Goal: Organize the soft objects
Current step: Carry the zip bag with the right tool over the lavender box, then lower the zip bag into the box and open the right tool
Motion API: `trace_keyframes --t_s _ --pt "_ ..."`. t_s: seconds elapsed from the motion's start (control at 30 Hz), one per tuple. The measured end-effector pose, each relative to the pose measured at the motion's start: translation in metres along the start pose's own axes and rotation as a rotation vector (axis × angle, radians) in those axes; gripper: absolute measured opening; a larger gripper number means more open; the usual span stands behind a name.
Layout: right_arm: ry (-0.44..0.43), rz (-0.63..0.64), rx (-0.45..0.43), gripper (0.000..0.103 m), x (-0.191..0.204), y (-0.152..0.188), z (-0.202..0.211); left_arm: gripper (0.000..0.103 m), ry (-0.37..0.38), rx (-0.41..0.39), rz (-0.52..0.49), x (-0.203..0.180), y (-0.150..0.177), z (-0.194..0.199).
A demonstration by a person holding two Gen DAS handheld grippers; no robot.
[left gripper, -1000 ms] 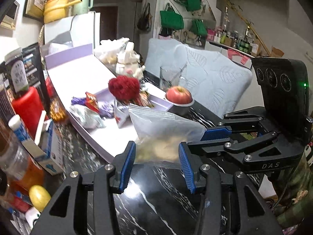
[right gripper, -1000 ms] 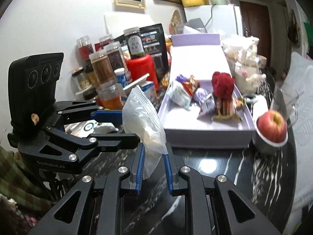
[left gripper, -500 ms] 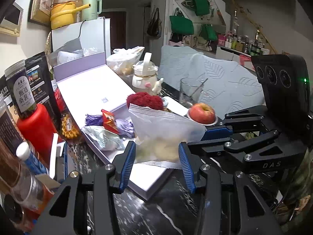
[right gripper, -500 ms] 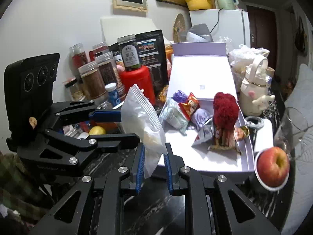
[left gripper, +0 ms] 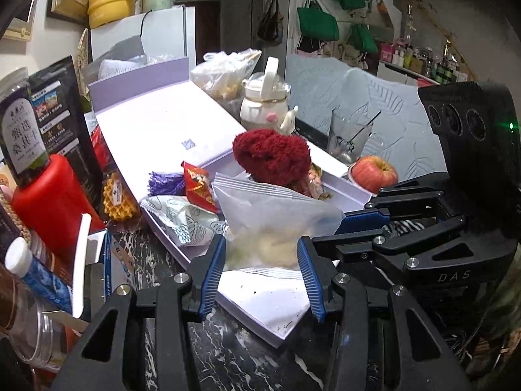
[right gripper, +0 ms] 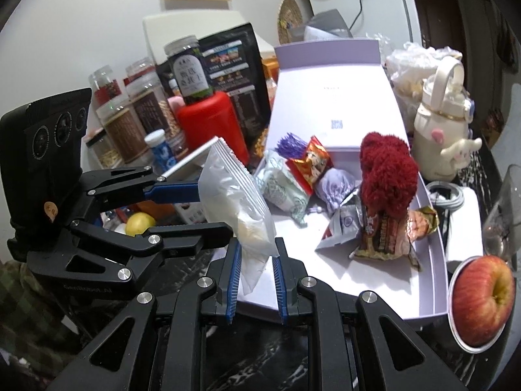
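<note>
Both grippers hold one clear zip bag [left gripper: 270, 224] with pale soft contents, lifted over the near end of the lilac box [left gripper: 257, 306]. My left gripper [left gripper: 262, 272] is shut on the bag's wide side. My right gripper [right gripper: 255, 273] is shut on the bag's [right gripper: 237, 202] lower edge. The box [right gripper: 433, 257] holds a red fluffy item [right gripper: 387, 172], a lilac pouch [right gripper: 333, 189], a pale patterned packet [right gripper: 283, 192], a red snack packet [right gripper: 311, 163] and foil wrappers [right gripper: 381, 234].
An apple [right gripper: 482, 296] in a small bowl sits right of the box, with a glass [left gripper: 346, 137] and a white kettle [right gripper: 439, 130] behind. Jars, a red canister [right gripper: 208, 127] and a black bag crowd the left. A lemon [right gripper: 140, 223] lies by the left gripper.
Both grippers have carried the bag forward from above the dark table to above the near end of the lilac box. Their grip on the bag is unchanged.
</note>
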State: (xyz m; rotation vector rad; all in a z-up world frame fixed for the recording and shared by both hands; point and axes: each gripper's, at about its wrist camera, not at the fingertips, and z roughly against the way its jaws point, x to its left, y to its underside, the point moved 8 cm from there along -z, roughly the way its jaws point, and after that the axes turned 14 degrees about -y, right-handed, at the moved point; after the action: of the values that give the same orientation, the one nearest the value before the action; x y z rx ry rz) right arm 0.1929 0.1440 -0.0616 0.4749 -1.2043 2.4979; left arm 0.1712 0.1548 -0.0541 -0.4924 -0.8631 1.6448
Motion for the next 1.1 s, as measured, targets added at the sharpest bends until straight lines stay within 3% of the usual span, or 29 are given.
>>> trace_keyframes --t_s 0.6,1.1 --pt "-0.014 -0.084 0.09 0.019 -0.041 0.018 -0.038 0.045 -0.026 0.1 -0.029 0.001 0.016 -0.054" --pt "0.038 -0.141 0.159 0.019 -0.074 0.017 -0.064 0.045 -0.084 0.142 -0.028 0.01 0.018 -0.089"
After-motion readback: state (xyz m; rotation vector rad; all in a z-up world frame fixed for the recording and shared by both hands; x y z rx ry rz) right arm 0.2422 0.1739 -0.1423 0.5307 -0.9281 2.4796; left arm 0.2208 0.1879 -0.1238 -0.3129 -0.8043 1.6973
